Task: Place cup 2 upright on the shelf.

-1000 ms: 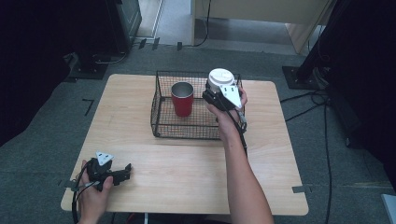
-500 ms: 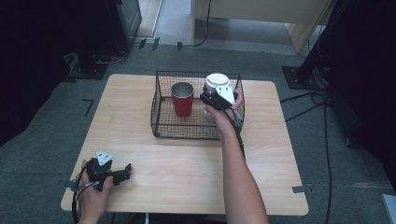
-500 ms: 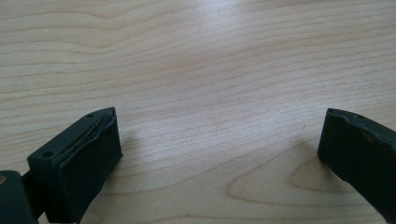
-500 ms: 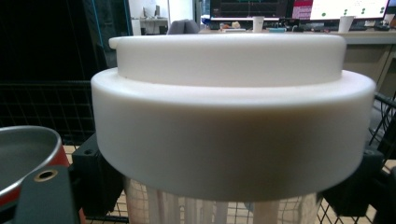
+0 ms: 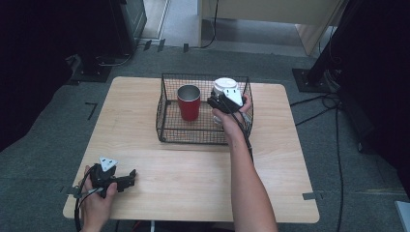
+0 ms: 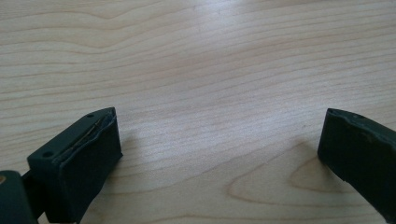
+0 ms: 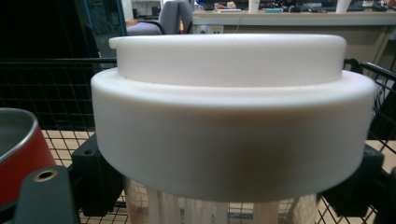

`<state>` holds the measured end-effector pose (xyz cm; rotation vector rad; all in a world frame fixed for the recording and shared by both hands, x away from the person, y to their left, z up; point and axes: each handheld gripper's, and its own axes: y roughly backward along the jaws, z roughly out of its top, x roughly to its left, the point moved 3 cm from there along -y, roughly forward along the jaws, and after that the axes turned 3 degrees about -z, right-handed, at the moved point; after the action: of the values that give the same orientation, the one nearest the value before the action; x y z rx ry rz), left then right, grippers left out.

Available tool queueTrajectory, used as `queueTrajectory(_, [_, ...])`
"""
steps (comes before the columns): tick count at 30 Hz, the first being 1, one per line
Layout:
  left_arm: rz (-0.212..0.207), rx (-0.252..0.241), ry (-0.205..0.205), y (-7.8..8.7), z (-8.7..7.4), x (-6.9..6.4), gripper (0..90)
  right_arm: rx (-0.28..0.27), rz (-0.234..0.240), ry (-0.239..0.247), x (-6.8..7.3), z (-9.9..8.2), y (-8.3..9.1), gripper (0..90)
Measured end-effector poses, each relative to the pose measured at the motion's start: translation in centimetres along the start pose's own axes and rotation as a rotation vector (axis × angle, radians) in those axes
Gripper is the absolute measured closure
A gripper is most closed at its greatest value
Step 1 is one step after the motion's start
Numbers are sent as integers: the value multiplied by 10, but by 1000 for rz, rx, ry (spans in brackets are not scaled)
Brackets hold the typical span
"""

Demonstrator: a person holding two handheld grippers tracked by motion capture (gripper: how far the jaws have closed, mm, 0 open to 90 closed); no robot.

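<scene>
A clear cup with a white lid [image 5: 225, 86] hangs inside the right half of a black wire basket [image 5: 193, 139]. My right gripper [image 5: 223, 102] is shut on it just under the lid. In the right gripper view the lid [image 7: 229, 121] looms close, with the black pads [image 7: 95, 179] pressed on both sides of the cup body. A red metal cup [image 5: 189, 101] stands upright in the basket's left half, and its rim [image 7: 16, 140] is near the held cup. My left gripper [image 5: 126, 178] rests open on the table's near left corner, its pads [image 6: 84, 163] wide apart over bare wood.
The wooden table [image 5: 193, 188] carries the basket at its far middle. Cables [image 5: 329, 104] and black stands lie on the grey floor to the right. A dark cabinet [image 5: 121, 24] stands beyond the far left corner.
My right hand has come down with the white-lidded cup, lowering it deeper into the basket beside the red cup. The left hand has kept still.
</scene>
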<state>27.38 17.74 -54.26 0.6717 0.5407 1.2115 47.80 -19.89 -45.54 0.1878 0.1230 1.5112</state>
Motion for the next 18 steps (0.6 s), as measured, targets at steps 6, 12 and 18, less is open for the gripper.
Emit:
queueTrajectory(6, [0,0,0,0,0,0,0,1,39,43,5,-1,1,157])
queueTrajectory(12, [0,0,0,0,0,0,0,15,35,28,6,0,2,134])
queueTrajectory(18, [0,0,0,0,0,0,0,20,71,12,8,2,5,39])
